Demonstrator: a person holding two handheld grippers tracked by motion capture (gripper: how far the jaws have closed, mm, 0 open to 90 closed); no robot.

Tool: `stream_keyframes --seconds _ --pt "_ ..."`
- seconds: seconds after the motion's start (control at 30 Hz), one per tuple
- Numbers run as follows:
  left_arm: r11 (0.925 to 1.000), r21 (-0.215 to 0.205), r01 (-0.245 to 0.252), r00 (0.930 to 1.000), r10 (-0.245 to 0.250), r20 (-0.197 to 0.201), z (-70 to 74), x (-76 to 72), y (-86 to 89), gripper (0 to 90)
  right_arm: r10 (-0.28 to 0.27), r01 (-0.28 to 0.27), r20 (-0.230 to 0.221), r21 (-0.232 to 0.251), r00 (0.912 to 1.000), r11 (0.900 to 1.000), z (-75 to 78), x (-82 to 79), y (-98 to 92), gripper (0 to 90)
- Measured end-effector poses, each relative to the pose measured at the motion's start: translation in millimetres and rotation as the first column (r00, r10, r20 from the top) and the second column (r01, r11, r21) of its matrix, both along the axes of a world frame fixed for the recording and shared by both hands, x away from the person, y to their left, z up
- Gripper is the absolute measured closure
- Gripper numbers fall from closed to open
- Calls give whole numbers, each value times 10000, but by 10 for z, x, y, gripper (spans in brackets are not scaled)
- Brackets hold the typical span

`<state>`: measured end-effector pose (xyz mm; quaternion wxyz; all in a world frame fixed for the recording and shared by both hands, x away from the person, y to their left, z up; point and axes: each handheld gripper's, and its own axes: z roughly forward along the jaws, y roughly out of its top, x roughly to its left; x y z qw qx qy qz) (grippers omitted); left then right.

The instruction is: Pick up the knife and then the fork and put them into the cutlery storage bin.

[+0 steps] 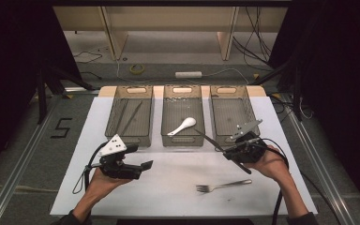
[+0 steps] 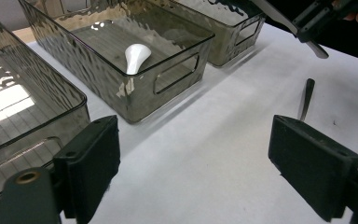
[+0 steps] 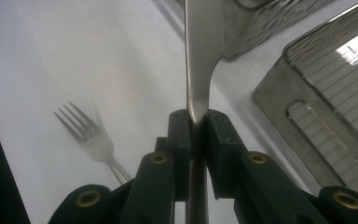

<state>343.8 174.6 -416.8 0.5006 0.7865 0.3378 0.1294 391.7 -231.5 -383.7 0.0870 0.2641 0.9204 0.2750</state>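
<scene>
R gripper (image 1: 227, 152) sits at approx 4 o'clock of the desk (image 1: 178, 187), jaws clamped tight on a table knife (image 1: 211, 141). In the right gripper view the knife (image 3: 200, 56) runs straight up from between the jaws toward 12 o'clock, blade edge-on, pads pressing both flat sides. From the high view the blade points to approx 10 o'clock, tip over the near-right corner of the middle bin (image 1: 183, 115); handle end sticks out the other way toward 4 o'clock, under the hand. Knife is off the desk, held in the air; the left gripper view has it at upper right, above the sheet.

L gripper (image 1: 143, 166) at approx 8 o'clock of the desk, jaws wide apart w/ nothing between them, just white sheet seen in the gap; pointing toward 3 o'clock.

Fork (image 1: 222, 186) lies flat on the desk at approx 5 o'clock, tines to 9 o'clock, near the R hand but apart from it. Also seen in the right gripper view, at 8 o'clock of the jaws.

3 smoky clear bins in a row across the far half. Left bin (image 1: 131, 115) holds thin dark sticks, can't tell what exactly. Middle bin holds a white spoon (image 1: 183, 125), bowl toward 2 o'clock. Right bin (image 1: 229, 112) is at 12 o'clock of the R gripper.
</scene>
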Motion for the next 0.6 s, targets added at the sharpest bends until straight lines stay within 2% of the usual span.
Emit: stream_keyframes --seconds 0.17,0.37,0.6 --pt "10000 -43 -57 10000 57 40 3 -2 5 162 -199 196 159 199 9997 9996 84 96 9 814" --pt "9999 -105 -109 9999 110 35 3 -1 8 162 -377 371 315 193 9988 9991 154 186 18 814" --pt "9999 -106 -119 9999 119 40 5 1 8 162 -656 644 343 329 9973 9974 225 276 10 814"
